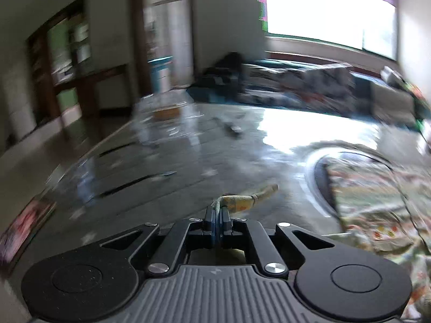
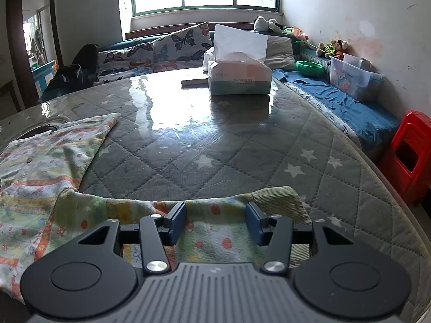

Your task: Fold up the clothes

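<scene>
Left tongs [image 1: 217,216] pinched on garment [image 2: 48,167] cuff; right tongs [image 2: 215,223] wide over sleeve at 6 o'clock; garment spread rumpled on counter [image 2: 242,148], 9 o'clock side; no neat fold visible.

We see a grey quilted star-print table cover [image 2: 269,161] under glossy clear film, bearing a pastel patterned garment [image 2: 48,161], a tissue box [image 2: 239,78] and a flat card [image 2: 194,83].

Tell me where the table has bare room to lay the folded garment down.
Bare quilted cover lies between the patterned garment and the tissue box, on toward the table's right edge. The left side is crowded by the spread garment, and the sleeve cuff fills the near edge.
</scene>
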A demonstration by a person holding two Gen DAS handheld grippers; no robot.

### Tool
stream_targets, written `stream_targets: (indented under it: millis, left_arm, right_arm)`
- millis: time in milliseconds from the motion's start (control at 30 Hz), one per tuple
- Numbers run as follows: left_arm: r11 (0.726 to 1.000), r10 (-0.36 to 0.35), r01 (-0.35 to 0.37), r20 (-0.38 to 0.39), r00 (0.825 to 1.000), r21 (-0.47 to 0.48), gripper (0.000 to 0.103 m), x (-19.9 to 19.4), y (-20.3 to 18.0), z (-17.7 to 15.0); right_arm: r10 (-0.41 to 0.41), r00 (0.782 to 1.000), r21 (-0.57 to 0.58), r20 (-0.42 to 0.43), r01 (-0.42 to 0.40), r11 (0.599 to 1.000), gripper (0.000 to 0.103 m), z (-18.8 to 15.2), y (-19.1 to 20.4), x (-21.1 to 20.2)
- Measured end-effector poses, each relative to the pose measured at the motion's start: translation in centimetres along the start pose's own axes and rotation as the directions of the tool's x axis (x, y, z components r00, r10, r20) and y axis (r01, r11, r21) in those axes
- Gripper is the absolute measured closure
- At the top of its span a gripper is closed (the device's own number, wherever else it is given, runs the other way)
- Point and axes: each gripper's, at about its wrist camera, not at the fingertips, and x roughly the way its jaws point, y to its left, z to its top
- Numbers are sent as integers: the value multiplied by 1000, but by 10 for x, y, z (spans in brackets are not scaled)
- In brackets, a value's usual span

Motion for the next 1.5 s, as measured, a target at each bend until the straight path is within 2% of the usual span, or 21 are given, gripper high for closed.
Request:
stream_targets:
  millis: [67, 267, 333, 533, 633, 733, 967, 1067, 1233, 1500]
  left_arm:
    - [998, 21, -23, -28, 999, -55, 100, 0, 17, -7]
    - [983, 132, -142, -97, 987, -115, 98, 17, 48, -22]
    - [986, 130, -137, -80, 988, -99, 98, 12, 46, -21]
    - [999, 34, -35, -57, 998, -20, 97, 17, 21, -14]
    - [999, 10, -7, -75, 997, 47, 94, 31, 4, -15]
    - [994, 42, -36, -55, 998, 107, 92, 43, 0, -18]
    - [987, -40, 47, -47, 998, 157, 91, 38, -34, 2]
    - [981, -77, 83, -46, 996, 177, 87, 35, -49, 10]
    - [967, -137, 144, -45, 990, 211, 69, 30, -73, 24]
    - [926, -233, 252, -99, 967, 282, 68, 63, -142, 43]
  right_arm:
    - [1, 1000, -5, 0, -1, 1000, 53, 1, 1, 1]
    - [1, 1000, -10, -3, -1, 1000, 52, 2, 2, 3]
    - [0, 1000, -9, -4, 0, 1000, 52, 3, 2, 3]
    - [-2, 1000, -15, -6, 2, 1000, 52, 3, 3, 4]
    - [0, 1000, -23, -6, 0, 1000, 51, 5, 4, 6]
    - [4, 1000, -38, -7, -4, 999, 50, 8, 4, 10]
    - [-4, 1000, -124, -1, 4, 992, 50, 23, 18, 10]
    - [32, 999, -152, 5, -31, 988, 50, 32, 27, 6]
    - [127, 992, -208, -6, -125, 970, 52, 53, 56, 10]
    - [251, 968, -260, -31, -250, 933, 53, 85, 111, 37]
